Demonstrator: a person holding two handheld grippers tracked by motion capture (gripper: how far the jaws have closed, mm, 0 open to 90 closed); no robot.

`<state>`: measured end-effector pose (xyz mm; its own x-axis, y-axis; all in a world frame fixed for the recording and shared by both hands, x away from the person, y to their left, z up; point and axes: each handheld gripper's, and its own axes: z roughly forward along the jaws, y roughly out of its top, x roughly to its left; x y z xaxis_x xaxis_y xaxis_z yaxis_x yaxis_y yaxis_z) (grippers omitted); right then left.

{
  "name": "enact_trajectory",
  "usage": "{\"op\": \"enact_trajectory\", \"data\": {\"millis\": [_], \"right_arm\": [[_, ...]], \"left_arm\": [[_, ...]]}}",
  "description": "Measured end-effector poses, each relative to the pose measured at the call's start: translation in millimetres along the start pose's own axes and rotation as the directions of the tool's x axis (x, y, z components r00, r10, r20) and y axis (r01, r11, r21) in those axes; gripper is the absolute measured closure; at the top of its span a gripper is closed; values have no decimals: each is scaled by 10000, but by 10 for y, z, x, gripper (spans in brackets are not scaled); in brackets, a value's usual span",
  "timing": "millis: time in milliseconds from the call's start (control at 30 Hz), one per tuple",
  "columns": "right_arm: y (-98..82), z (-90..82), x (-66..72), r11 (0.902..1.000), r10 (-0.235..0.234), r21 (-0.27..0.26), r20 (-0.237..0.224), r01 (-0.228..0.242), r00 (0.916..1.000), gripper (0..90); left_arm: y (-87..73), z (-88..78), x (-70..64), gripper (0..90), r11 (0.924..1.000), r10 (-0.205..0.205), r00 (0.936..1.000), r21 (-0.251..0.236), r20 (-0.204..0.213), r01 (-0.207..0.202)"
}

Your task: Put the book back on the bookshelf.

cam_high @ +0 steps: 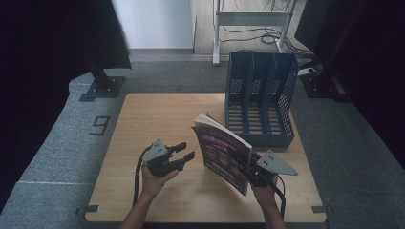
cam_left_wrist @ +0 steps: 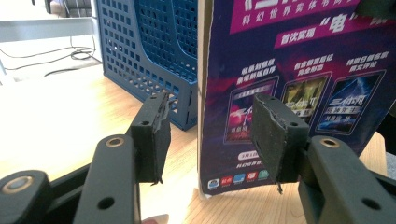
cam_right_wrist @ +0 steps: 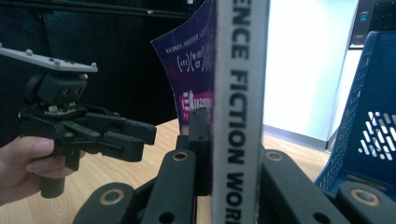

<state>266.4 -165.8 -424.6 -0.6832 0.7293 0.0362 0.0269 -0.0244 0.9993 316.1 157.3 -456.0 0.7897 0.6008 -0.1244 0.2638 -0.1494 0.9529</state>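
Magazine stands upright on the table, just in front of the blue file rack, spine toward you. Your right gripper is clamped on the spine edge low down; in the right gripper view its jaws press both sides of the white spine. Your left gripper sits just left of the magazine, jaws spread, nothing between them. From the left gripper view the cover's free edge lies between the two pads, slightly farther out, long axis vertical. Likely next: close left on that edge or steer toward a rack slot. Left hand is nearer the free edge.
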Motion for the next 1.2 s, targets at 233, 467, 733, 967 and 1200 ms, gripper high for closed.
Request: {"op": "enact_trajectory", "data": {"millis": [233, 467, 733, 967, 1200], "right_arm": [[39, -52, -26, 9998, 92, -152, 97, -90, 9999, 814], [64, -95, -51, 9992, 100, -382, 357, -86, 9993, 814], [94, -157, -108, 9980, 264, -588, 622, -228, 9977, 814], [99, -193, -154, 9975, 282, -673, 980, -217, 9948, 814], [122, -247, -191, 9964, 373, -804, 1146, -282, 9927, 814]], "left_arm": [[-4, 2, 2, 479, 10000, -30, 10000, 14, -6, 30], [-30, 39, 30, 479, 9990, -224, 9997, 383, -135, 229], [-71, 86, 77, 479, 9953, -487, 9985, 827, -260, 507], [-94, 124, 86, 477, 9915, -562, 9983, 1167, -141, 574], [-111, 151, 92, 477, 9884, -590, 9982, 1396, -91, 597]]}}
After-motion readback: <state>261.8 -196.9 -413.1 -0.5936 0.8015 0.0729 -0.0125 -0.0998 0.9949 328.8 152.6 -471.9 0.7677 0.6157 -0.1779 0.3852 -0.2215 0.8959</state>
